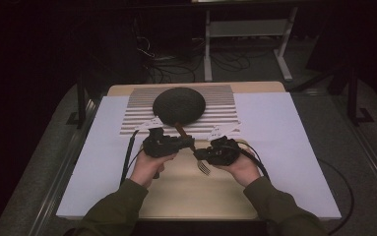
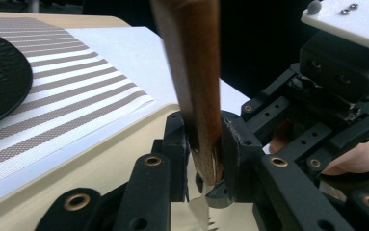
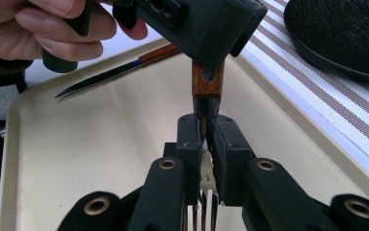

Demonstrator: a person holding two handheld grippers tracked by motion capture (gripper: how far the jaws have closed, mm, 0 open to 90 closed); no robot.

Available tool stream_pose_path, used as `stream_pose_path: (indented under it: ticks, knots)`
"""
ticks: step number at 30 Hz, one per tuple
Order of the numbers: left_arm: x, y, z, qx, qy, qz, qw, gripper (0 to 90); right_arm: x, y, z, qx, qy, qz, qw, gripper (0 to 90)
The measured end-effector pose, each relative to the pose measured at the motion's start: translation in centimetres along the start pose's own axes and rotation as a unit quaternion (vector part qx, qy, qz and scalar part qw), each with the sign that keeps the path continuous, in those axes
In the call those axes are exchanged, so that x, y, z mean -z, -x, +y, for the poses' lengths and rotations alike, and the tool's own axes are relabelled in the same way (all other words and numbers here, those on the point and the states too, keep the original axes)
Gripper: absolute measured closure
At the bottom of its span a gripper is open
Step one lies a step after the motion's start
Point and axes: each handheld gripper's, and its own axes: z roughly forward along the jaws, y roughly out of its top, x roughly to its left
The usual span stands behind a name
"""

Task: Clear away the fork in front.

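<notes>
A fork (image 1: 202, 164) with a brown wooden handle (image 2: 191, 72) hangs above a beige tray (image 1: 191, 196), held between both grippers. My left gripper (image 2: 206, 154) is shut on the lower end of the wooden handle, both pads pressing on it. In the high view the left gripper (image 1: 185, 142) reaches in from the left. My right gripper (image 3: 204, 139) is shut on the fork's metal neck just below the handle (image 3: 207, 82), and the tines (image 3: 204, 214) point back toward its body. The right gripper (image 1: 200, 153) comes in from the right in the high view.
A dark round plate (image 1: 178, 104) rests on a striped placemat (image 1: 220, 110) behind the tray. A knife (image 3: 119, 72) with a wooden handle lies on the tray under the left hand. White sheeting (image 1: 274, 137) covers the table around the tray.
</notes>
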Motion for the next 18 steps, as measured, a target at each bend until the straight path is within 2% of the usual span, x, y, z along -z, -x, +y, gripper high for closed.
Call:
stream_pose_path:
  ticks: [8,18]
  knots:
    - [0.03,0.03,0.09,0.003,0.003,-0.015,0.9999,77.7,-0.1,-0.08,0.08,0.001,0.002,0.003,1.0,81.5]
    - [0.25,0.19,0.27,-0.002,0.003,-0.019,0.9998,79.2,-0.02,-0.11,0.11,-0.001,0.009,0.011,0.9999,80.6]
